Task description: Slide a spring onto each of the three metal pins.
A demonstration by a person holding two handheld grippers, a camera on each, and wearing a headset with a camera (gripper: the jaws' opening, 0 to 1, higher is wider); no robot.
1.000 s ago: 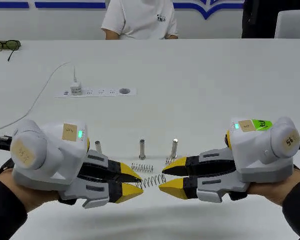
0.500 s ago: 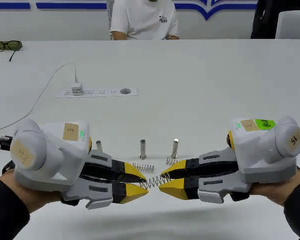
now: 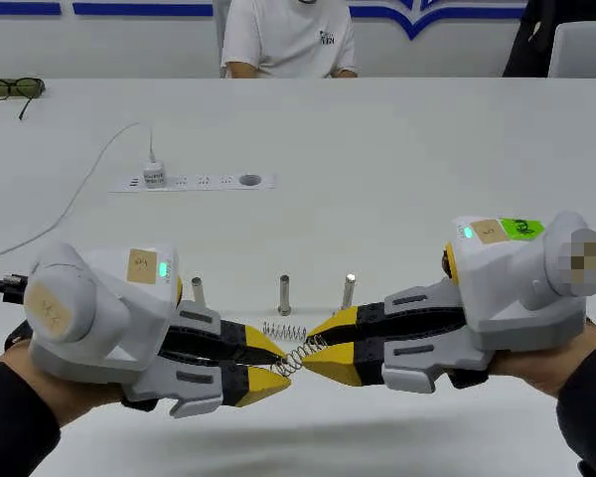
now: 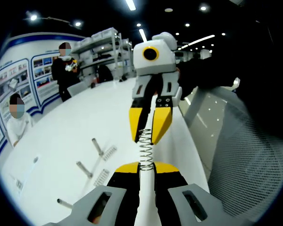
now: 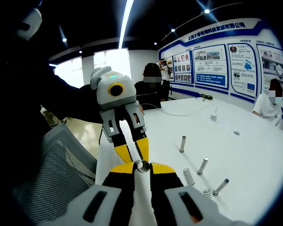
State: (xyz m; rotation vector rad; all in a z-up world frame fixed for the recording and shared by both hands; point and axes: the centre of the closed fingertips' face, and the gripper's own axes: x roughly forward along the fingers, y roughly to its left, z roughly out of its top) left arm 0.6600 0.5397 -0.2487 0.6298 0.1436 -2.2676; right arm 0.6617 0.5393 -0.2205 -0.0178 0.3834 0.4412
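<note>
Change since a second ago: right gripper [image 3: 309, 348] moved in from the right, its jaws narrowed, tip to tip with left gripper [image 3: 279, 366]; the spring [image 3: 296, 356] now bridges the two.

- Left gripper: held low at the near left of the table [image 3: 397, 159]. Jaws pressed onto one end of the spring; in the left gripper view the coil rises straight from between its yellow tips.
- Right gripper: held low at the near right, pointing at the left one. Jaws pinching the other end of the spring; in the right gripper view that end shows as a small ring between the tips.
- Spring: clear of the table, stretched between the two pairs of jaws, in front of the pins.
- Pins [image 3: 284, 295]: three, upright in a row just beyond the grippers, all bare.
- Loose springs [image 4: 109, 151]: two, lying on the table beside the pins; in the head view one lies just behind the jaw tips.
- Power strip [image 3: 194, 182]: farther back on the left, plug and white cable attached.
- Glasses [image 3: 10, 89]: far left edge.
- Person [image 3: 288, 38]: seated across the table, white shirt.
</note>
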